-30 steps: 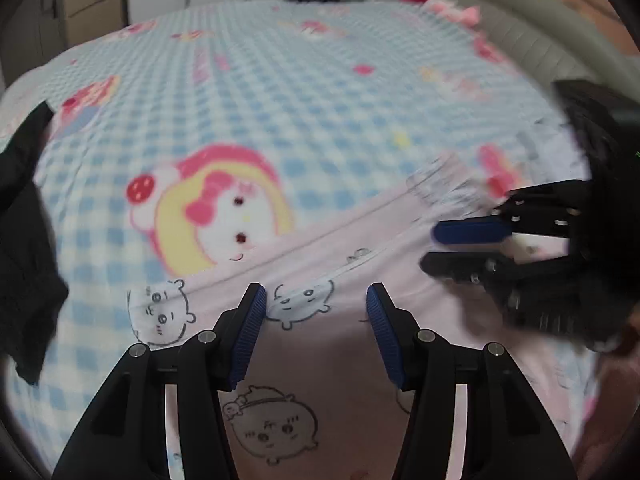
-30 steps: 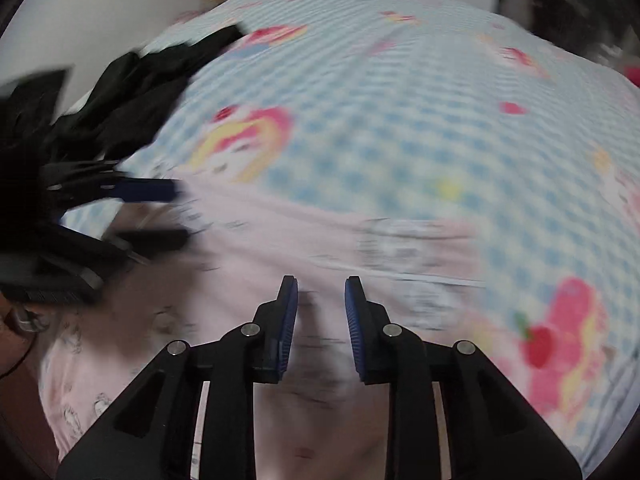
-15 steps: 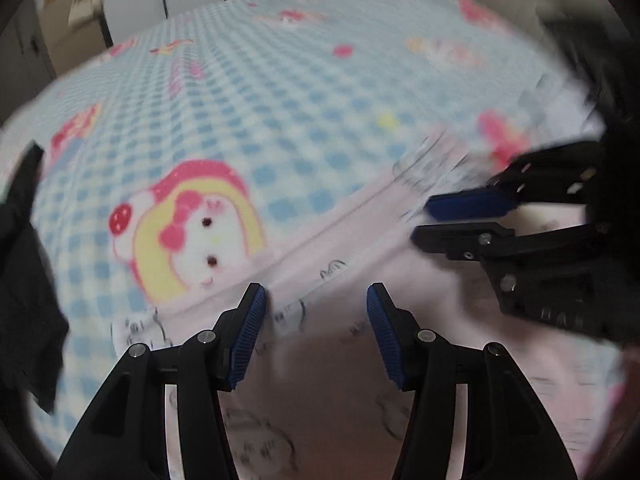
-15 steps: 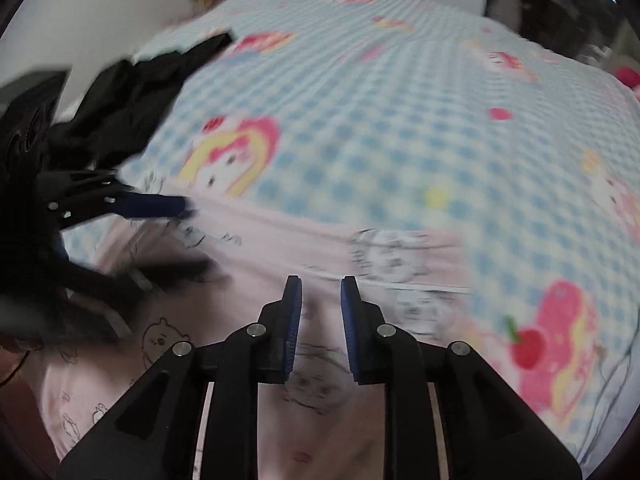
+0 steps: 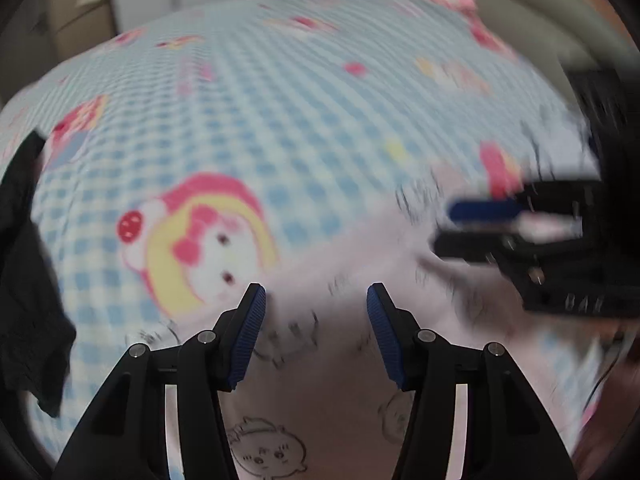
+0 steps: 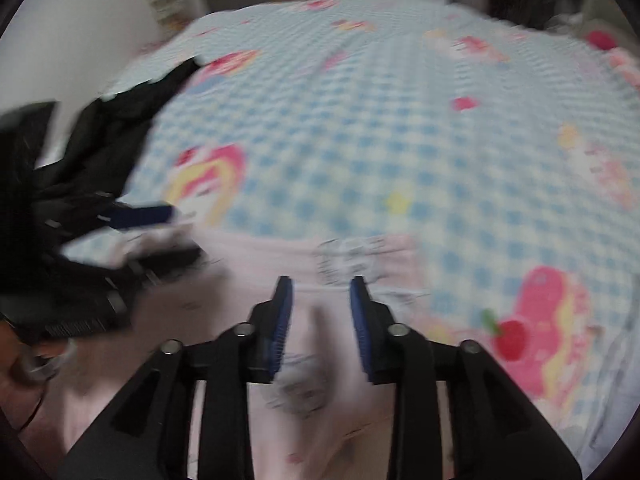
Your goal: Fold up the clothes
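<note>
Pink cartoon-print garment [image 5: 320, 380] lies flat on the near part of the blue checked bedsheet [image 5: 300, 120], long axis running left-right across both wrist views. Left gripper [image 5: 316, 300] jaws wide apart above it, holding nothing. Right gripper [image 6: 320, 292] jaws just been opening; cloth below, not pinched. Black garment [image 6: 116, 132] at the sheet's left edge.

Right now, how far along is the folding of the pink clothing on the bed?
Early stage. The pink garment lies spread on the checked bedspread, with no finished fold that I can make out through the blur. In hand: nothing. The left gripper is open above the cloth, and the right gripper has just been opening, with nothing pinched. Left: the folding itself, plus the black clothing at the bed's edge.
</note>
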Action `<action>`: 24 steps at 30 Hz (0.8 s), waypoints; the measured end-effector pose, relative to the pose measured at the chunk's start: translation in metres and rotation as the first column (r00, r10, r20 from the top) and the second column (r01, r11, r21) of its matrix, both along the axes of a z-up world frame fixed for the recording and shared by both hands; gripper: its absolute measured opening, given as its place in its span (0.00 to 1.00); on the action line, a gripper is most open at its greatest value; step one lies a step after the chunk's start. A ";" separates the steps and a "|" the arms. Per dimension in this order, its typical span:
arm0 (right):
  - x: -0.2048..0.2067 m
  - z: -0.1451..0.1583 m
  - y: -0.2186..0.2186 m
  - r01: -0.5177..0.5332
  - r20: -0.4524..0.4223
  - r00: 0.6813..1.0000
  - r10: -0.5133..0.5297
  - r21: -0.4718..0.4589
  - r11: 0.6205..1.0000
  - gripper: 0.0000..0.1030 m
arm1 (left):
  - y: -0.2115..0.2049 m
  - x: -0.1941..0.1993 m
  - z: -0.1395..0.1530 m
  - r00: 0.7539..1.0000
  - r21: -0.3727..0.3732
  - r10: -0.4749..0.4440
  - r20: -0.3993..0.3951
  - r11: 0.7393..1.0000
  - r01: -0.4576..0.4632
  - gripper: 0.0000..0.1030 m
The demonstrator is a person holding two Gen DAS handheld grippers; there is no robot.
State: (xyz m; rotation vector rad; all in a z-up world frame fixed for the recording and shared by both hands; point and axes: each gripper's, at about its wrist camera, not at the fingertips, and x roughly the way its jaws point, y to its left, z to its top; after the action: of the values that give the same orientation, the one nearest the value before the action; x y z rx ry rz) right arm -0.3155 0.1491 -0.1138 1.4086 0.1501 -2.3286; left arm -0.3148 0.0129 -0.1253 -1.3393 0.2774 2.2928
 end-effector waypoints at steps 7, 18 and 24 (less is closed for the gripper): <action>-0.032 -0.030 -0.001 0.115 -0.018 0.993 -0.114 0.121 0.986 0.17 | -0.023 -0.036 -0.002 0.965 -0.059 0.237 -0.109 0.968 -0.244 0.52; 0.077 0.013 0.016 0.112 -0.040 0.993 -0.111 0.025 0.993 0.22 | -0.045 0.086 0.028 0.996 0.070 0.091 -0.024 0.994 -0.089 0.53; 0.170 0.001 0.017 0.142 -0.023 0.989 -0.143 -0.051 0.989 0.23 | -0.042 0.153 0.011 0.992 0.122 0.122 0.044 0.984 -0.127 0.53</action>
State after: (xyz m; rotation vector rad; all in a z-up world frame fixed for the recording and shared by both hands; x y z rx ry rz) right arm -0.1458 0.1659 -0.1128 1.4066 -0.0007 -2.4489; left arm -0.1614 -0.0289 -0.1147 -1.3678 0.0383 2.3422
